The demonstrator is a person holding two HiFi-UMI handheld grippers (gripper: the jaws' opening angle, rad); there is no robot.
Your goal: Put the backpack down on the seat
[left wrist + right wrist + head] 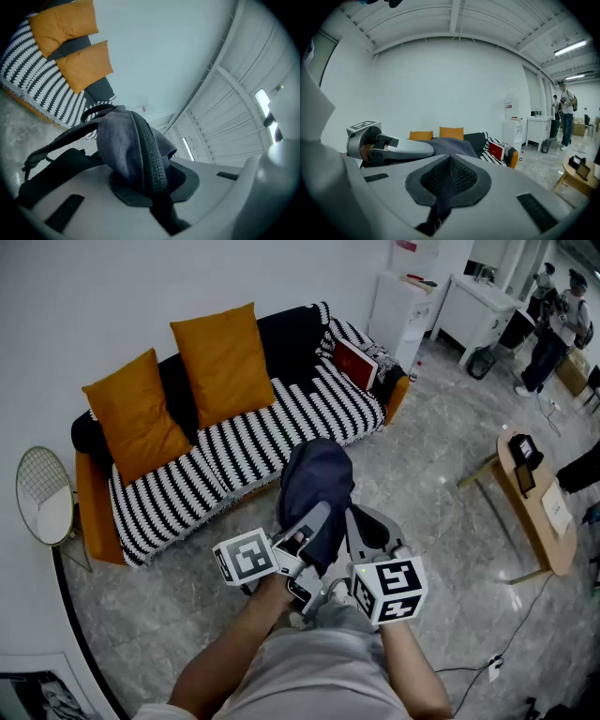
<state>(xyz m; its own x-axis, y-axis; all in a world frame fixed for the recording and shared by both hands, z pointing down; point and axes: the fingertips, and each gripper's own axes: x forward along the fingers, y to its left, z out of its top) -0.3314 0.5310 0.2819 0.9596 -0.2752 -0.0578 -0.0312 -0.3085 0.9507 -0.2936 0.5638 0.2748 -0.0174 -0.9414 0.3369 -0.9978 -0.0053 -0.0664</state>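
Observation:
A dark blue-grey backpack [317, 486] hangs above the floor just in front of the sofa, held up by both grippers. My left gripper [314, 521] is shut on its fabric beside the zip [152, 164], and the straps [56, 145] trail off to the left. My right gripper [361, 526] is shut on a mesh part of the backpack [450, 176]. The sofa seat [281, 427] has a black-and-white striped cover, with two orange cushions [225, 357] against the back. In the right gripper view the left gripper [389, 145] shows at the left, with the sofa [487, 140] beyond.
A red box [356, 362] leans at the sofa's right end. A round wire side table [42, 495] stands left of the sofa. A wooden table [534, 502] with small items is at the right. White cabinets [403, 306] and people [558, 324] are at the far right. A cable [487, 671] lies on the floor.

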